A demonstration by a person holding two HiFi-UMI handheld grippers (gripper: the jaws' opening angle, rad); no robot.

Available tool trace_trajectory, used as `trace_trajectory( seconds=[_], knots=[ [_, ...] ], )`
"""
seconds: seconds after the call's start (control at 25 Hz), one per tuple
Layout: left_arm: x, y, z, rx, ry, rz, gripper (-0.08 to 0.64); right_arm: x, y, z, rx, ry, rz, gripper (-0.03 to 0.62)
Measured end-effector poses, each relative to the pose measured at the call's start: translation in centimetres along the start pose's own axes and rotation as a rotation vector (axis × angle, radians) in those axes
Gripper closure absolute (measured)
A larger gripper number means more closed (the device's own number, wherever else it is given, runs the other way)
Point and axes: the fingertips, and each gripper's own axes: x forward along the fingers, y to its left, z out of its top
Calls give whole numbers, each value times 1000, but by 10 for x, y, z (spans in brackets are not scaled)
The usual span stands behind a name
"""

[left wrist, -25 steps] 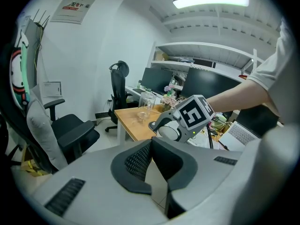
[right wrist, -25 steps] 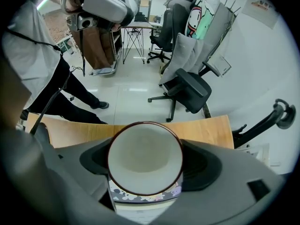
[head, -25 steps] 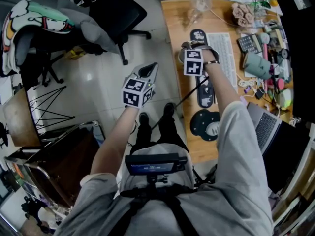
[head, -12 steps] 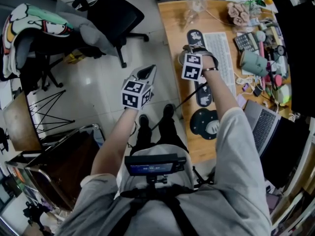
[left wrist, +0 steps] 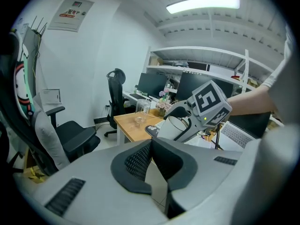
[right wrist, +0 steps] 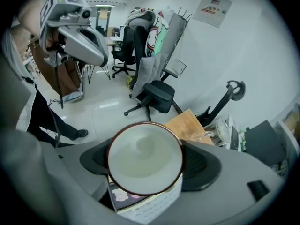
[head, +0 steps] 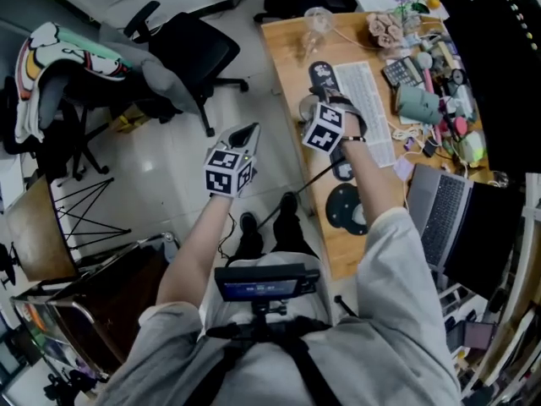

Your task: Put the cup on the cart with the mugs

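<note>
Right claw [right wrist: 146,184] is clamped on a white, dark-rimmed cup [right wrist: 144,157] — raised beside the wooden counter [head: 283,57]; left claw [left wrist: 151,170] is pressed shut, empty.

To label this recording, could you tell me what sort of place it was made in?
Most likely an office: a wooden desk carries a keyboard and a laptop, a black swivel chair stands on the glossy floor, and monitors sit on further desks.

White cup [right wrist: 144,159], brown rim, empty; clamped in right tool [right wrist: 149,170]
</note>
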Motion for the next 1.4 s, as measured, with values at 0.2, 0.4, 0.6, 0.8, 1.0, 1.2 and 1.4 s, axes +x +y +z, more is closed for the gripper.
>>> trace_trajectory(
  seconds=[0.2,0.4,0.6,0.8,1.0,1.2,1.4],
  knots=[
    [-31,1,5,28,-28,0,557,-39,8,22,180,-77,-74,173],
    [-66,6,5,37,-59,5,557,-86,15,43,376,-182,-170,173],
    [-107,9,1,36,-96,18,557,-127,37,59,606,-320,-217,173],
    [-148,17,-9,25,-124,35,557,-158,69,75,754,-435,-249,173],
    [-180,18,-18,28,-137,43,557,-181,101,88,808,-489,-259,173],
    [-210,7,-32,28,-155,74,557,-199,130,84,785,-502,-261,173],
    [-244,-17,-52,30,-171,135,557,-216,162,66,768,-536,-234,173]
  ],
)
